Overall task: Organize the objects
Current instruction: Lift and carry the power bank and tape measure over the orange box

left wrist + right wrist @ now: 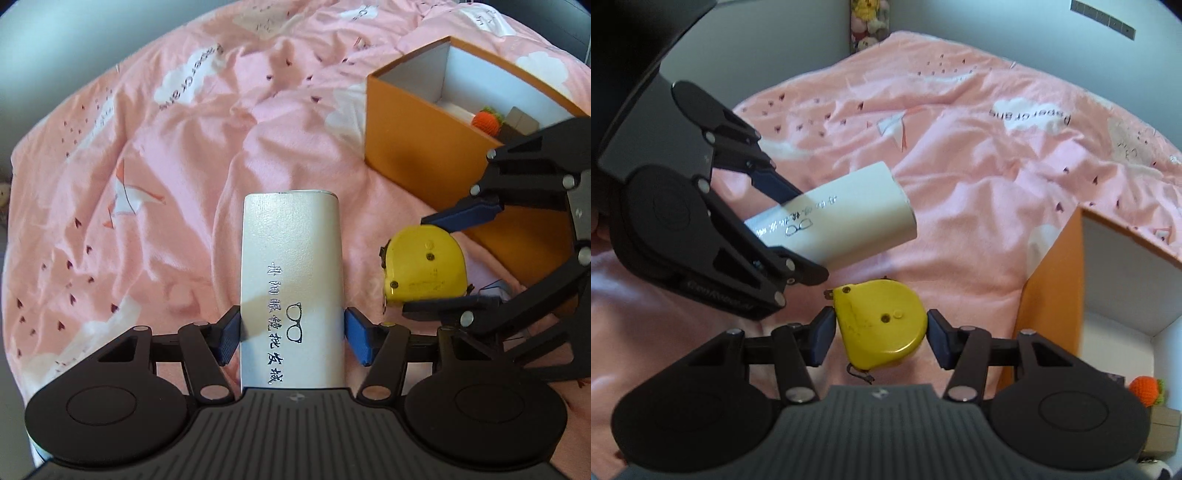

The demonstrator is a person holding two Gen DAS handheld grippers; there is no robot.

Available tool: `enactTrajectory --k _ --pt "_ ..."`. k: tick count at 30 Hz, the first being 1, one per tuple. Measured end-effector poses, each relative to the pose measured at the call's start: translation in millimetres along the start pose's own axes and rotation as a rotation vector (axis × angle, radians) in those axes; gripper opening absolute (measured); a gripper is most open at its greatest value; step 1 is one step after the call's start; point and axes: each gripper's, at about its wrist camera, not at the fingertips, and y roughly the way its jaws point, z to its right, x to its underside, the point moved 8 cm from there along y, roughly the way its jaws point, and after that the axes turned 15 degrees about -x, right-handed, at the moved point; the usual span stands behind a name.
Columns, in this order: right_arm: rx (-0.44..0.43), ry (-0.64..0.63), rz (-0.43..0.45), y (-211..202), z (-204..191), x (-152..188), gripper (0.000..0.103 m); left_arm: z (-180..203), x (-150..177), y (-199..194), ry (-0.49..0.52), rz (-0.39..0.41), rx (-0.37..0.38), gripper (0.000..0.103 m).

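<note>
We hold the white glasses case at the lower centre of the left wrist view, our left tongs clamped on its sides; it bears silver Chinese characters and a spectacles emblem. To its right, our right tongs grip the yellow tape measure. Both hang over the pink bedspread, whose white cloud reads "paper crane". At upper right, the orange box holds an orange knitted carrot.
</note>
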Motion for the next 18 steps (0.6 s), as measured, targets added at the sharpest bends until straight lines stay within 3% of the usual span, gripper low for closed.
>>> enactTrajectory --k 5,11,18 --pt "0.017 -0.047 0.076 -47.4 7.7 -10.5 0.055 8.7 -25.6 -37.7 0.048 0.07 -0.006 0.068" --pt "0.041 -0.048 0.108 -109.7 45.8 -10.0 0.055 43.1 -72.4 -77.6 0.181 0.19 -0.006 0.068" --pt "0.194 -0.092 0.073 -155.0 109.2 6.7 0.055 104.4 -132.8 -94.4 0.344 0.285 0.014 0.068"
